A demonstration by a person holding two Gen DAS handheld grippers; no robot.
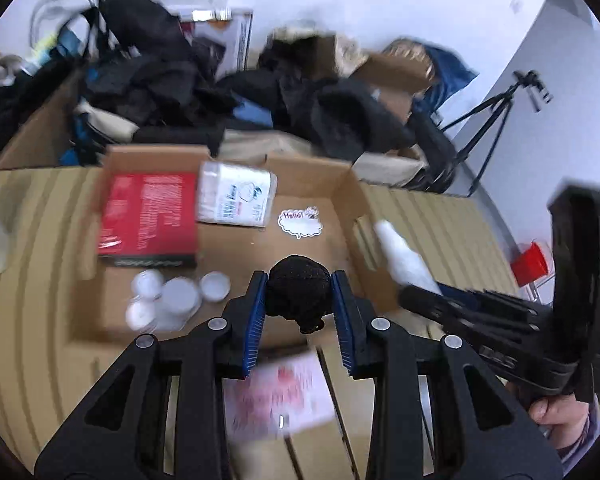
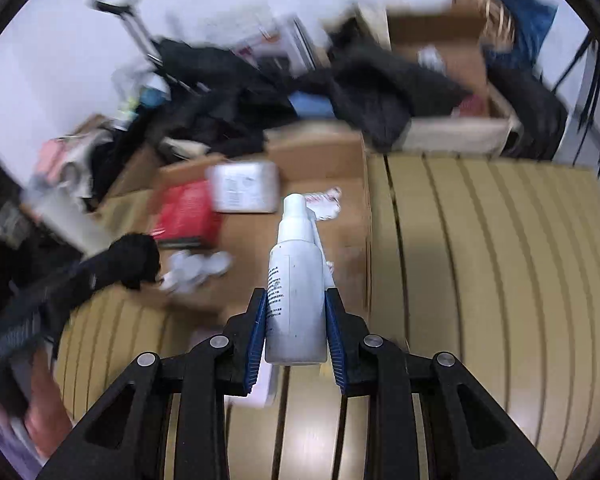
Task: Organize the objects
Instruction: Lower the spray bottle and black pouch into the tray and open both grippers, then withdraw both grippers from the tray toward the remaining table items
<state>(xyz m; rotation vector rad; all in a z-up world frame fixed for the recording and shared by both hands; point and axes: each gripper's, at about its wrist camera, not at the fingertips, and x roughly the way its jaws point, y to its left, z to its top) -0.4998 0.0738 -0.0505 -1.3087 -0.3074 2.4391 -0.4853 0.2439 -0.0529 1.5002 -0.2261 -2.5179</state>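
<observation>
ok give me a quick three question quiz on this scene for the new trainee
1. True or false: the left gripper is shut on a black fuzzy ball.
2. What does the right gripper hold?
A. a red box
B. a white spray bottle
C. a sticker
3. Fill in the missing word: the red box lies inside the open ______ box, beside the white packet and the round white lids.

Key
1. True: its blue pads press on both sides of the ball.
2. B: the white spray bottle sits upright between its jaws.
3. cardboard
</observation>
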